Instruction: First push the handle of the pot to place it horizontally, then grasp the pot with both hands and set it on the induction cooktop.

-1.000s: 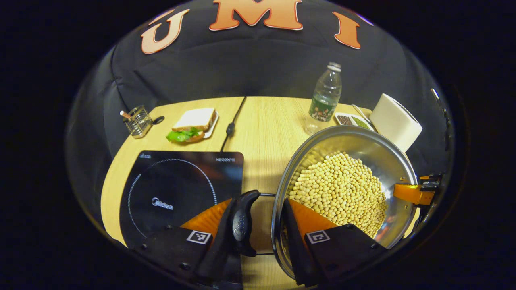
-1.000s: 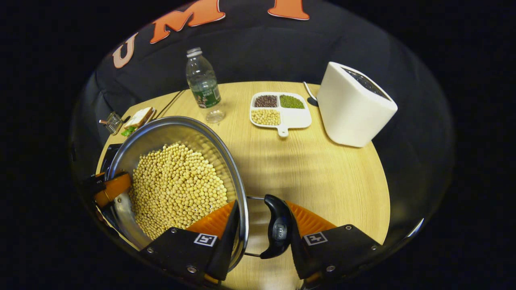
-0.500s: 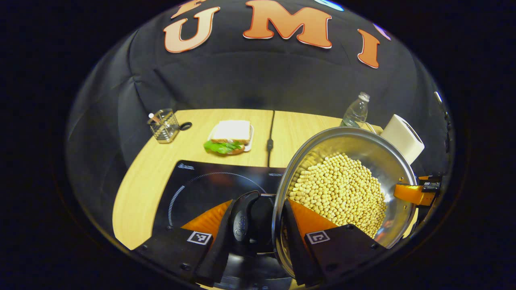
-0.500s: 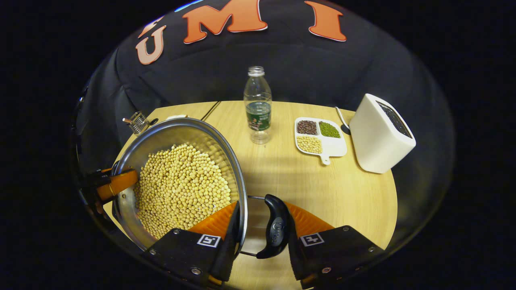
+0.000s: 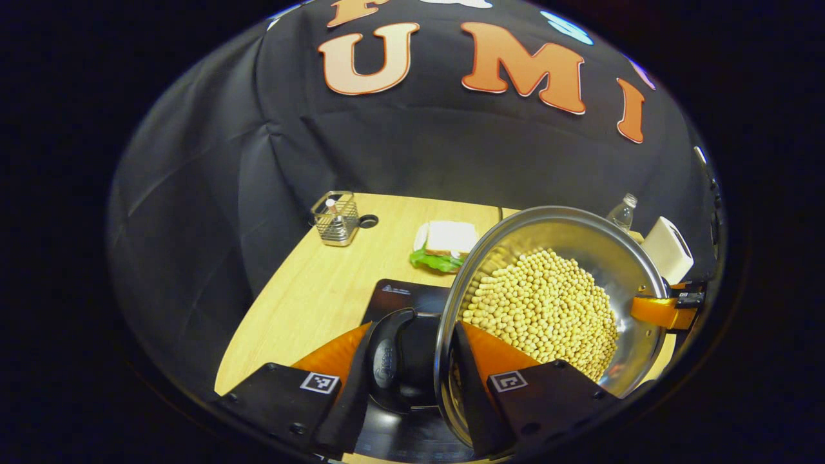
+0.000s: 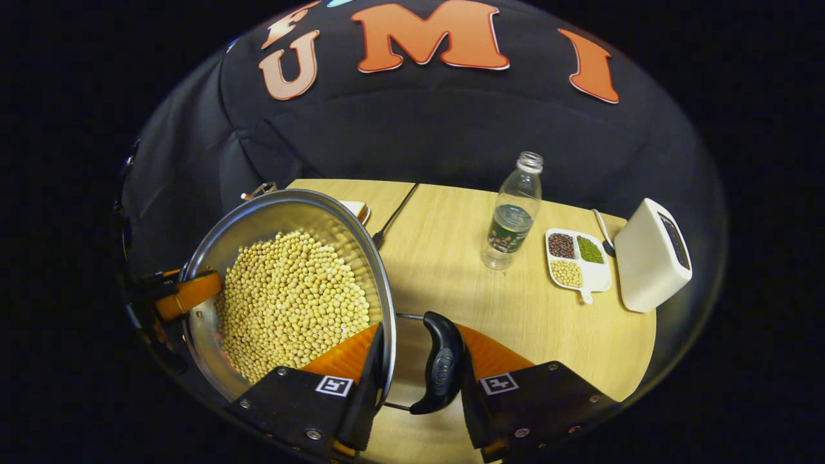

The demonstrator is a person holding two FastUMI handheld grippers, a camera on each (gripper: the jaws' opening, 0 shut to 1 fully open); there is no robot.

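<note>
Pot (image 5: 548,303) swung over cooktop (image 5: 406,296) — handles sideways, both tongs clamped.

A black cloth wall (image 6: 451,129) hangs in soft folds behind a light wooden table (image 6: 451,270) with a rounded edge. A seam (image 6: 396,212) runs across the tabletop toward the wall. Warm light falls from above, leaving faint shadows on the wood grain.

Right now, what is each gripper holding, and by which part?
Both hold the pot of beans. The left gripper clamps its left handle and rim; the right gripper clamps its right handle and rim.
</note>
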